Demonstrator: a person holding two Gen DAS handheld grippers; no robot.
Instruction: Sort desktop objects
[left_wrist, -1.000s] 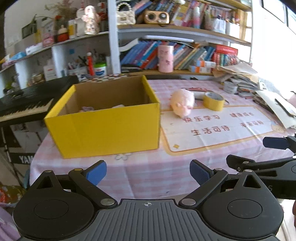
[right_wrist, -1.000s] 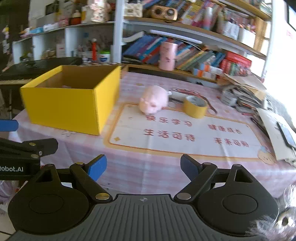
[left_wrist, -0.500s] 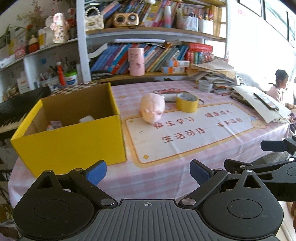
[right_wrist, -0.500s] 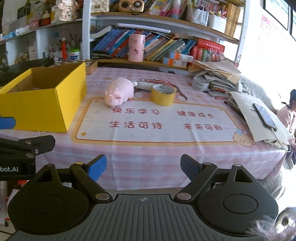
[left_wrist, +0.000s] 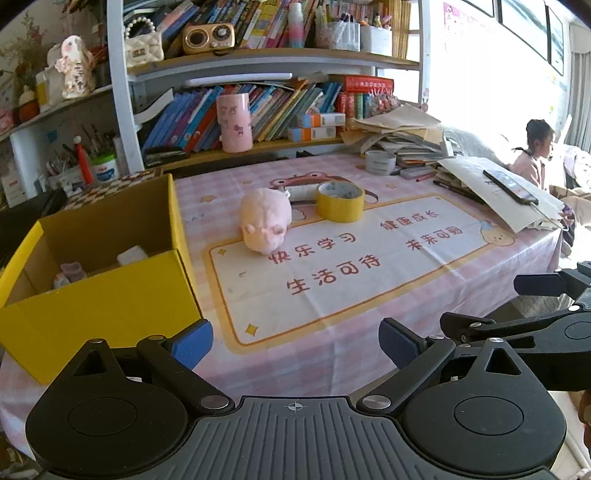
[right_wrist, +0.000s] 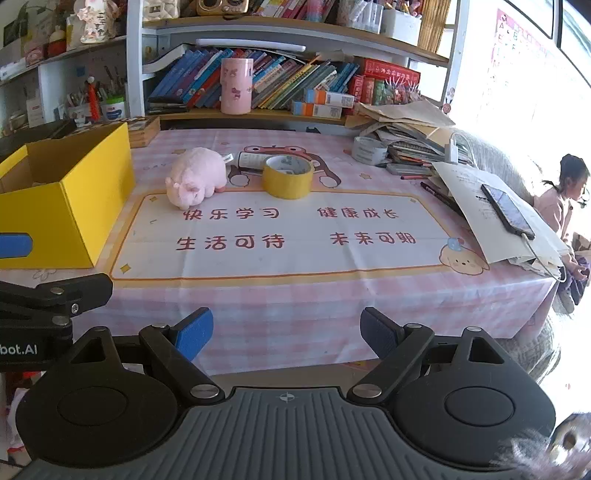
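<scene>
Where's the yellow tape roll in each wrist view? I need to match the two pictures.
Left wrist: the tape roll sits right of centre in the upper half, just right of the pink pig toy.
Right wrist: the tape roll sits near centre in the upper half, again right of the pig.
Shared landmark: the yellow box at the left edge of both.

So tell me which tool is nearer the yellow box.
Left. The left tool hangs open at the table's near edge, just right of the yellow box. The right tool, also open, sits further right, facing the mat's middle, the box off to its left.
</scene>
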